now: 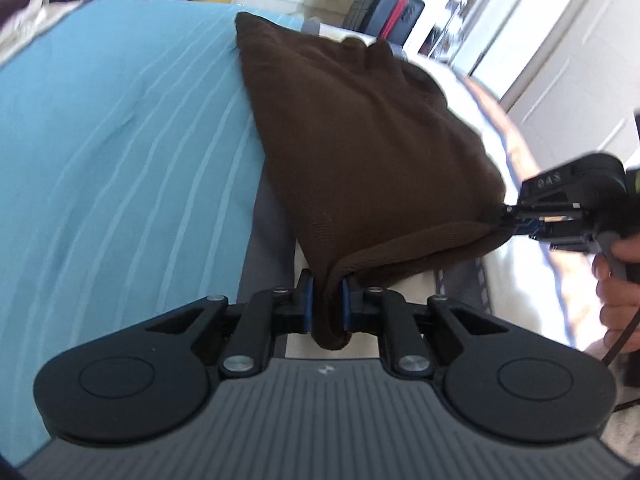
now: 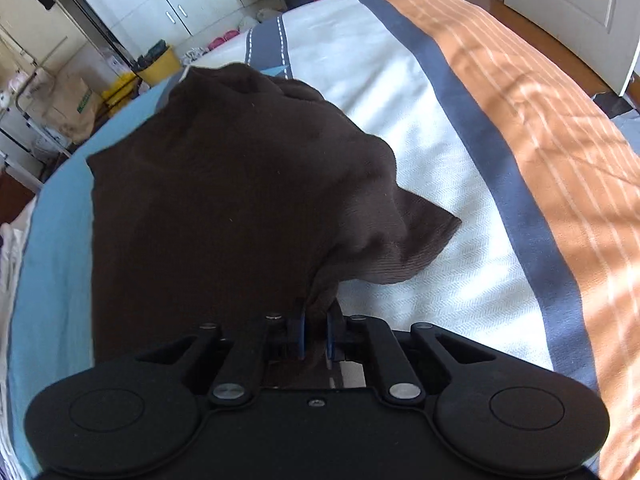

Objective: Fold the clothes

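A dark brown knit garment (image 1: 360, 152) lies stretched over the bed, its near edge lifted. My left gripper (image 1: 327, 300) is shut on one bunched corner of that edge. In the same view the right gripper (image 1: 500, 216) comes in from the right and pinches the other corner, with a hand (image 1: 618, 280) on its handle. The right wrist view shows the brown garment (image 2: 224, 208) from the other end, with my right gripper (image 2: 315, 334) shut on a gathered fold of it. A loose flap of the cloth sticks out to the right over the white stripe.
The bed cover has a blue stripe (image 1: 120, 152), a white stripe (image 2: 400, 128), grey bands (image 2: 500, 168) and an orange stripe (image 2: 560, 140). Beyond the bed stand a yellow bin (image 2: 160, 64), white cabinets (image 2: 192, 0), a paper bag (image 2: 76, 104) and a door (image 2: 576, 12).
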`<state>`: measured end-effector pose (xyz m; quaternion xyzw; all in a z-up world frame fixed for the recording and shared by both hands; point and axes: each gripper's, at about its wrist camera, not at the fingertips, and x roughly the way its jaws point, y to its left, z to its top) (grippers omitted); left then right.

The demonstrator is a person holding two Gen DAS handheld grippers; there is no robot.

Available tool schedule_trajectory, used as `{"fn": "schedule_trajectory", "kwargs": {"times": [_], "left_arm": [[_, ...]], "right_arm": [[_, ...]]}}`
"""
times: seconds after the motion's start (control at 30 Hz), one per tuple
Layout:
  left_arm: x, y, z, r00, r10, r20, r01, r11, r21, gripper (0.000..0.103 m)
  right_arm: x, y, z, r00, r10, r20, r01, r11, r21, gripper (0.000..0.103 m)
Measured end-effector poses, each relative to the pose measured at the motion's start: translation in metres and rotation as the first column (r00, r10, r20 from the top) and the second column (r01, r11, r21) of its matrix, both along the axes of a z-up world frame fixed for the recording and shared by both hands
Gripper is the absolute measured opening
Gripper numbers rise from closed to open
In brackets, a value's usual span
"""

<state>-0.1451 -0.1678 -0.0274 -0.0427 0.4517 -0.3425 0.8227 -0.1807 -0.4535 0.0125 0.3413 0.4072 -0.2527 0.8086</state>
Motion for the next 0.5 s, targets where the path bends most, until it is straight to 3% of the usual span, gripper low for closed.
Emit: {"fn": "schedule_trajectory", "kwargs": {"times": [0.13,0.23,0.37,0.47,0.5], "left_arm": [[-0.009,0.012,0.021,0.996,-0.011,0.088,0.014,0.999,-0.041,0.012],[-0.015,0.015,0.026,0.998,-0.033,0.053,0.035,0.998,-0.044,0.011],[-0.016,0.011,-0.006,0.999,-0.031,-0.026,0.033,0.998,0.056,0.011],[-0.013,0.013,-0.012,0.997,-0.053,-0.054,0.056,0.996,0.065,0.012],[-0.012,0.014,-0.012,0.996,-0.062,-0.061,0.066,0.996,0.062,0.012]], "right_arm": [[-0.024,0.007,0.02,0.995,-0.024,0.1,0.024,1.0,0.0,0.009],[-0.042,0.025,0.03,0.995,-0.017,0.102,0.021,0.999,-0.039,0.009],[-0.041,0.027,0.02,0.999,-0.053,0.015,0.053,0.999,-0.009,0.011],[-0.028,0.023,0.02,0.996,-0.059,-0.068,0.059,0.998,-0.015,0.02],[-0.028,0.023,0.02,0.995,-0.052,-0.09,0.051,0.999,-0.016,0.028]]}}
